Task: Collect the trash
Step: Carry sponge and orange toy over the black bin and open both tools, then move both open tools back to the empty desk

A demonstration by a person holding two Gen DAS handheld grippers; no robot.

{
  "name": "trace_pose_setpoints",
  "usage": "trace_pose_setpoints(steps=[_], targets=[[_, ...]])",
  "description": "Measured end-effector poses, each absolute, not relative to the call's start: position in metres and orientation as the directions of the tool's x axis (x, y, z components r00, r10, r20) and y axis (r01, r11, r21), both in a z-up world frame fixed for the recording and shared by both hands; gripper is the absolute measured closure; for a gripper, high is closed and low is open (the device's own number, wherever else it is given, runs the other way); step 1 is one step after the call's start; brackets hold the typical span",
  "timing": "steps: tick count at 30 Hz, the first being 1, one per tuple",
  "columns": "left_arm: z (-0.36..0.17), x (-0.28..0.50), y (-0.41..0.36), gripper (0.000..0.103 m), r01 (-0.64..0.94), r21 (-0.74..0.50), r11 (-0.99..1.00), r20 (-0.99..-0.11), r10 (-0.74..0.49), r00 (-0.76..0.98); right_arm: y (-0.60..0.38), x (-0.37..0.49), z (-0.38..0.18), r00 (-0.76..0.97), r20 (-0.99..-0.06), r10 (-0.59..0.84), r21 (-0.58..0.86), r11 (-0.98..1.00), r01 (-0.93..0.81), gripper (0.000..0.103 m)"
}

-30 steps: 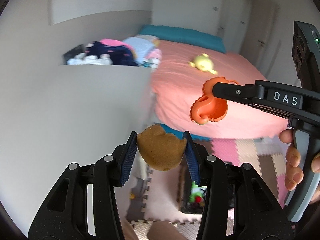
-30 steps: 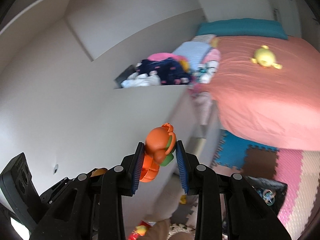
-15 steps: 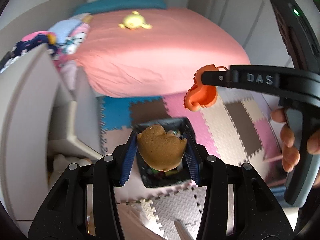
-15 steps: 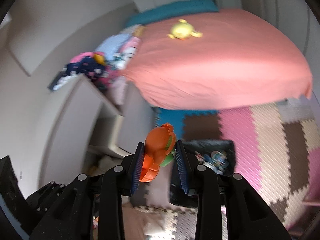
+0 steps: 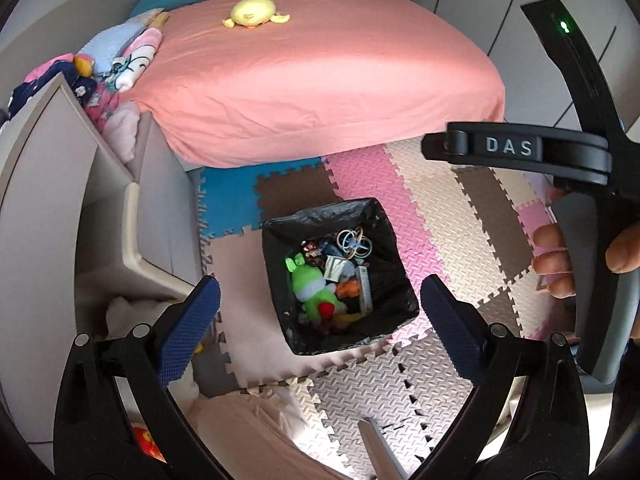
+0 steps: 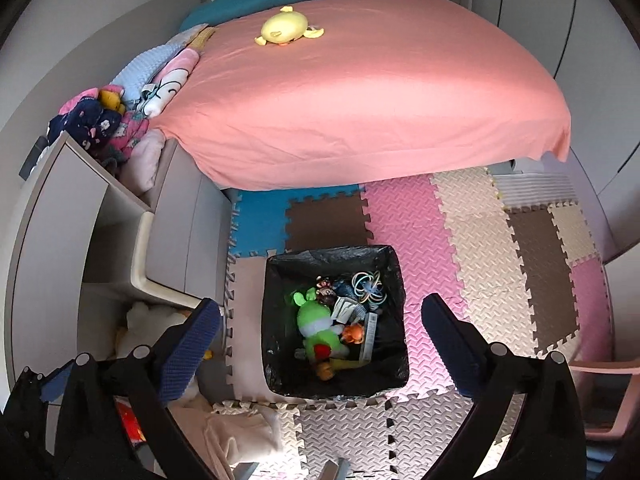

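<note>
The black-lined trash bin [image 5: 340,276] sits on the foam floor mat [image 5: 440,216], holding a green plush [image 6: 316,328] and clutter. Left tool [image 5: 320,332] and right tool [image 6: 320,340] hover above, both released, empty. Bed [image 6: 360,100] beyond; cabinet [image 6: 180,232] left.

Beyond the fingers, a bed [image 6: 360,100] under a pink sheet bears a yellow plush duck [image 6: 286,28]; left of them clothes [image 6: 100,124] heap on a shelf; foam puzzle mats [image 6: 480,240] cover the floor
</note>
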State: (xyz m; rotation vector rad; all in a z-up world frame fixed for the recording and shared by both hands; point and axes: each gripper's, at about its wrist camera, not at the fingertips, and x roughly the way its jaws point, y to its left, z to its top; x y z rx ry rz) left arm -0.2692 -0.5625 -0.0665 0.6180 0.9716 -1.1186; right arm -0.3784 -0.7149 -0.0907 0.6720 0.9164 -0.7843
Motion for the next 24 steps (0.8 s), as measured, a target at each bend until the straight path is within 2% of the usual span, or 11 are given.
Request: trace_pose_setpoints(steps=[11,17,24], targets=[[-0.053,-0.238,-0.535,0.006,0.908,-0.085,0.411,-0.868,-0.478,0.135,-0.689,-0.343,-0.064,0.42,-0.857,-0.298,0.179,0.591,0.786,0.003],[-0.024,-0.204,-0.498,0.006,0.873,-0.06,0.484,-0.842,-0.494,0.216,-0.649,-0.292,-0.025,0.492,-0.818,-0.298,0.18,0.68,0.71,0.003],[0.014,-0.151,-0.42,0.006,0.785,-0.028,0.619,-0.797,-0.487,0.356,-0.587,-0.22,0.02,0.586,-0.772,-0.244,0.189,0.793,0.58,0.003]])
